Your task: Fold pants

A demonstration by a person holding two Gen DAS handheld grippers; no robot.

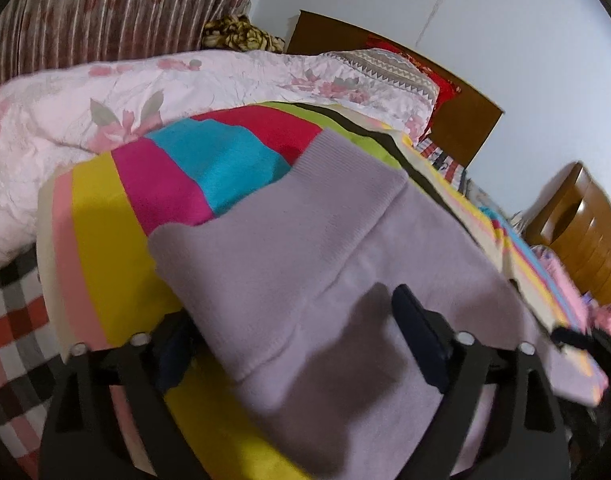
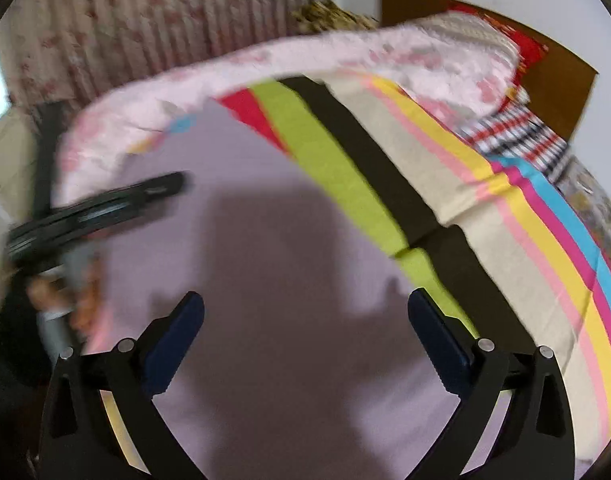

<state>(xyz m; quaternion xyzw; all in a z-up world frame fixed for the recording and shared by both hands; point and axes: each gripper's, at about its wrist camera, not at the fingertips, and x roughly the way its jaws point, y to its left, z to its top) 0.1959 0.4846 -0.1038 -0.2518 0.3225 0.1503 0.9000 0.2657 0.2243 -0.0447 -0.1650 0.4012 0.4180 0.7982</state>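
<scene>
Lilac pants point(image 1: 305, 240) lie folded on the striped sheet point(image 1: 105, 232), with the ribbed waistband toward the far end. My left gripper point(image 1: 291, 308) straddles the near part of the pants. Its right finger point(image 1: 417, 332) rests on top of the cloth, and its left finger point(image 1: 173, 344) is half hidden under the folded edge. The jaws stand apart and do not pinch the fabric. In the right wrist view the pants point(image 2: 265, 240) fill the middle. My right gripper point(image 2: 305, 298) hovers over them wide open, with nothing between its fingers. The left gripper point(image 2: 105, 208) shows there as a black blur at the left.
A pink floral quilt point(image 1: 105, 100) is bunched along the far side of the bed. A wooden headboard point(image 1: 457, 120) and red cushion stand at the back right, a wooden cabinet point(image 1: 585, 232) further right. A checked cloth point(image 1: 13, 320) lies at the left, and a flowered curtain point(image 2: 165, 20) hangs behind.
</scene>
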